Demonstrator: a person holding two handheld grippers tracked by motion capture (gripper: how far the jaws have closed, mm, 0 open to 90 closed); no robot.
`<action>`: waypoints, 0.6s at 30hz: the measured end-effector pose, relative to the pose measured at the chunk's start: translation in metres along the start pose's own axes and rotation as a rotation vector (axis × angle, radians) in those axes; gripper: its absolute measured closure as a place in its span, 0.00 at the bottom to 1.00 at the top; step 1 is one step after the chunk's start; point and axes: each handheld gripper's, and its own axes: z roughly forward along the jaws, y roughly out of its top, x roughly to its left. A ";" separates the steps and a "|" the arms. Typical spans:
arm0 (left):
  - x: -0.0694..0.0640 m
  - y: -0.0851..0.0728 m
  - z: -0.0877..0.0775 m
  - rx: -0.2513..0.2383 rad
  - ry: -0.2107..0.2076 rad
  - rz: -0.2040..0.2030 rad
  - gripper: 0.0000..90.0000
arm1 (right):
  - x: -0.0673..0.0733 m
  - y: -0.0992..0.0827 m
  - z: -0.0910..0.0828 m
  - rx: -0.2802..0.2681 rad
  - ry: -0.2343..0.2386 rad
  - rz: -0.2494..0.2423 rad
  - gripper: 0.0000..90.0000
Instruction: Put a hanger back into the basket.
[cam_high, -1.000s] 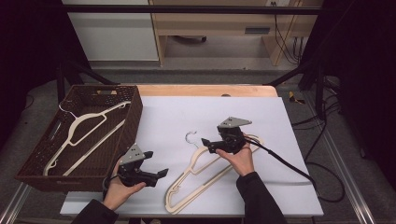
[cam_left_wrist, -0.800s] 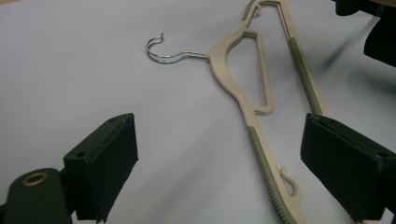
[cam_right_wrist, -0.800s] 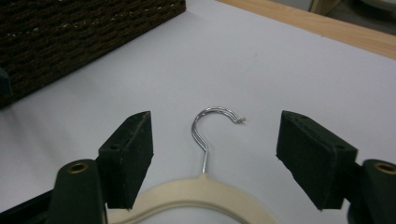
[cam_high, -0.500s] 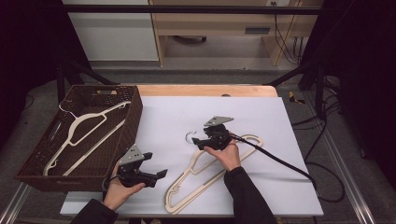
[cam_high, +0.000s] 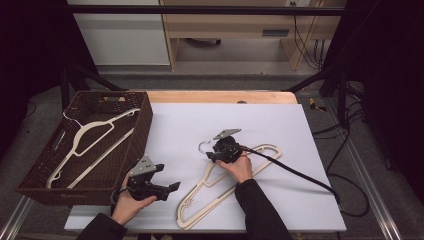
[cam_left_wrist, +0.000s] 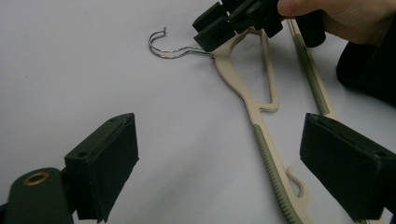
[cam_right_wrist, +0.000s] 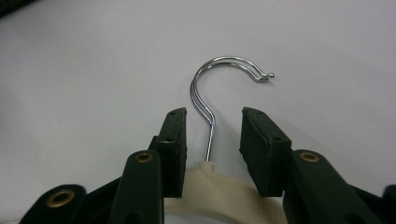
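Right gripper (cam_high: 212, 154) is parted, its jaws straddling the neck of the cream hanger (cam_high: 225, 187) without pinching it. Left gripper (cam_high: 167, 187) stands wide open, holding nothing, near the hanger's lower end. Hanger lies flat on the white table (cam_high: 300, 130), its long axis diagonal, metal hook (cam_right_wrist: 219, 88) pointing away toward the basket (cam_high: 145, 120).

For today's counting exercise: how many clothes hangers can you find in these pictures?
2. One hanger lies inside the brown basket at the table's left. The other hanger lies flat on the white tabletop, its metal hook between the right tongs.
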 end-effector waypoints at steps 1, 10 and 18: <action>0.000 0.000 0.000 0.001 -0.002 -0.001 0.12 | 0.000 -0.001 0.001 0.007 -0.001 0.003 0.71; -0.001 0.000 0.002 0.015 0.000 0.003 0.13 | 0.001 -0.004 0.007 0.029 -0.004 0.018 0.86; -0.001 0.000 0.003 0.022 0.003 0.003 0.13 | 0.004 -0.004 0.007 0.031 -0.003 0.075 0.96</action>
